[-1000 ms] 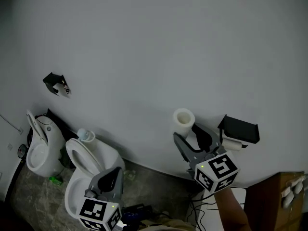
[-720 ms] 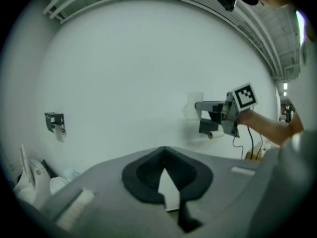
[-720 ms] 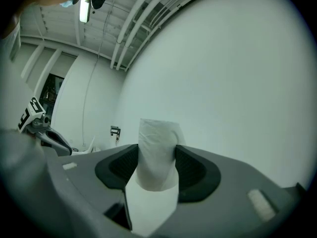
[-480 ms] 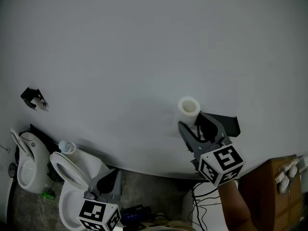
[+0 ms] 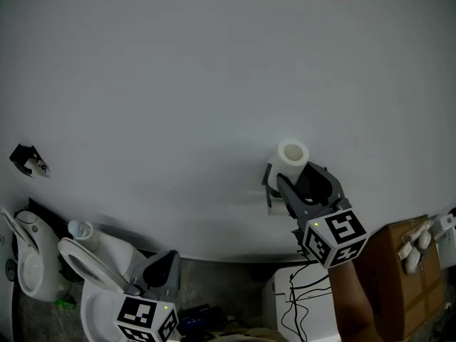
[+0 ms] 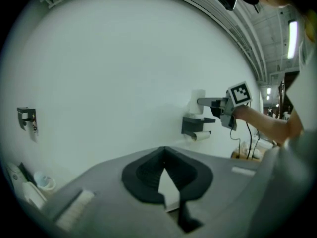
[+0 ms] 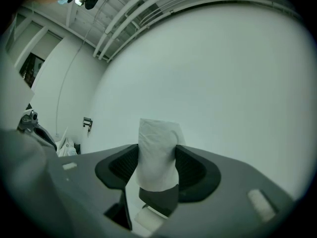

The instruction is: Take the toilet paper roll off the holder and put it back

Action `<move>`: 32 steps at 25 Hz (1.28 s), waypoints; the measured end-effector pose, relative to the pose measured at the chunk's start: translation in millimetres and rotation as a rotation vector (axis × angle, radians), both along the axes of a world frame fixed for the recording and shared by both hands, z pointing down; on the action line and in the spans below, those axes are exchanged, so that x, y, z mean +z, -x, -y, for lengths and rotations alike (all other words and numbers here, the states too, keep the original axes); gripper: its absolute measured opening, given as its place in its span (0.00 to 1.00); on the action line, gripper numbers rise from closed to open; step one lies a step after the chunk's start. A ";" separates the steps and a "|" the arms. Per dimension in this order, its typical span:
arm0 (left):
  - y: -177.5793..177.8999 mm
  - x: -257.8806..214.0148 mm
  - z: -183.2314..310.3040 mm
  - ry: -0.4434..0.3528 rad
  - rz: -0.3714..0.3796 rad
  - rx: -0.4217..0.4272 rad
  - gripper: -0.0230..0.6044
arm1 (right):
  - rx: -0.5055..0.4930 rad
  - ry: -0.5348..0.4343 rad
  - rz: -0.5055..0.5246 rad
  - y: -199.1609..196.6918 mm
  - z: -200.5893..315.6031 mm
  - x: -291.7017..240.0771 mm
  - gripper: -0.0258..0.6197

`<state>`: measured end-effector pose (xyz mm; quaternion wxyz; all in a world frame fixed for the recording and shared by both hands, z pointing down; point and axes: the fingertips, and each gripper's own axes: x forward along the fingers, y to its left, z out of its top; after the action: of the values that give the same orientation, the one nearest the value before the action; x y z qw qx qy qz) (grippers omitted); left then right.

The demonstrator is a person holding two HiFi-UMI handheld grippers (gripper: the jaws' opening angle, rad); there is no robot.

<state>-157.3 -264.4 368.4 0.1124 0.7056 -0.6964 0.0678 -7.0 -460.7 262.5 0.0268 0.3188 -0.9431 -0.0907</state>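
A white toilet paper roll (image 5: 293, 153) stands upright between the jaws of my right gripper (image 5: 298, 180), which is shut on it. In the right gripper view the roll (image 7: 157, 150) fills the gap, with the black wall holder (image 7: 159, 201) just below it and a second white roll (image 7: 147, 220) under that. From the left gripper view, the holder (image 6: 195, 124) sits on the wall beneath the held roll (image 6: 197, 96) and the right gripper (image 6: 207, 102). My left gripper (image 5: 164, 263) hangs low, shut on nothing (image 6: 163, 155).
A white toilet (image 5: 96, 262) and a white fixture (image 5: 27, 261) stand at the lower left. A small black bracket (image 5: 27, 159) is on the wall at far left. A cardboard box (image 5: 407, 280) and cables (image 5: 298, 299) lie at the lower right.
My right gripper has carried the roll right and up until it stands over the holder, which now sits behind it. The left gripper has hardly moved.
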 end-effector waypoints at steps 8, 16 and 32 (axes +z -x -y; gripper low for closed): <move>-12.9 4.3 23.1 0.012 -0.001 0.033 0.03 | 0.067 0.052 -0.018 -25.1 30.2 22.9 0.41; -14.8 3.5 30.7 0.022 0.005 0.038 0.03 | 0.071 0.111 0.011 -28.3 38.6 34.5 0.41; -20.1 -5.2 16.4 0.018 0.009 0.164 0.03 | 0.184 0.062 0.039 -51.3 -16.1 19.7 0.40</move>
<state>-137.2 -280.8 363.2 0.1094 0.7588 -0.6363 0.0862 44.4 -444.6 282.2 0.0266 0.4046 -0.9126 -0.0525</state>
